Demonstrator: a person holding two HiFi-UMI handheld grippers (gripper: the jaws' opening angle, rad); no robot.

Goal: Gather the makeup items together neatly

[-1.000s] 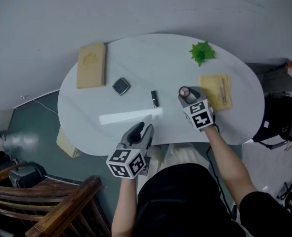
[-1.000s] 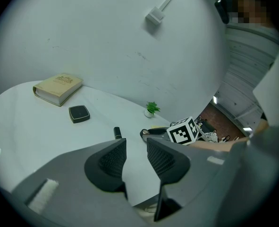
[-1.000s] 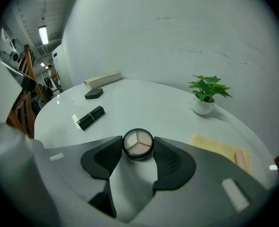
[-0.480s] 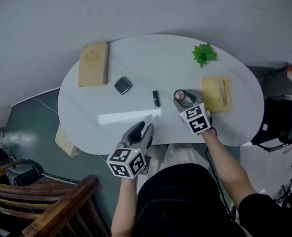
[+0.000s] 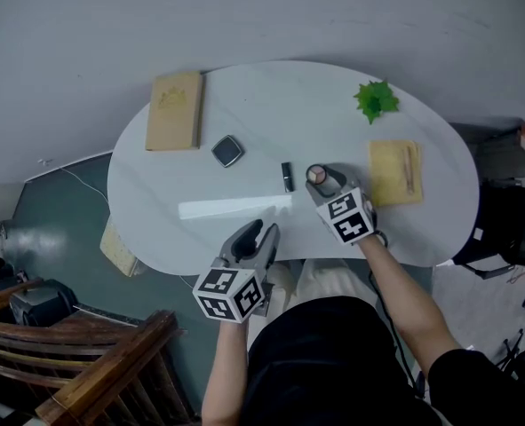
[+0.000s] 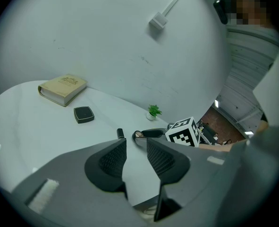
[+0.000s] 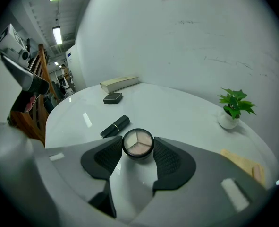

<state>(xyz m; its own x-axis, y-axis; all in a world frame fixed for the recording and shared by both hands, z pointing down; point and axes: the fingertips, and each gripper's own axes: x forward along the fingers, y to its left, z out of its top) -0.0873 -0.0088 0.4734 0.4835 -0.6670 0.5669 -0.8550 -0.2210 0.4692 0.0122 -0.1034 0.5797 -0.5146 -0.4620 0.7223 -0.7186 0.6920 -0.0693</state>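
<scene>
Over the table (image 5: 244, 114), right gripper (image 5: 322, 179) tilts down, clamping round compact (image 7: 138, 143); left gripper (image 5: 262, 230) gapes, empty.

Right gripper (image 7: 138, 151) clamping eyeshadow (image 7: 138, 142), left gripper (image 6: 135, 148) parted (empty)

Even, bright light from ceiling tubes (image 7: 59, 34), soft shadows, one glare streak on the white table (image 5: 262, 122). Gripper views are fisheye with dark corners.

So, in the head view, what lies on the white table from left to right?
In order: tan hardcover book, dark square compact, black lipstick tube, round three-shade powder pan in the right gripper, yellowish flat pad.
</scene>
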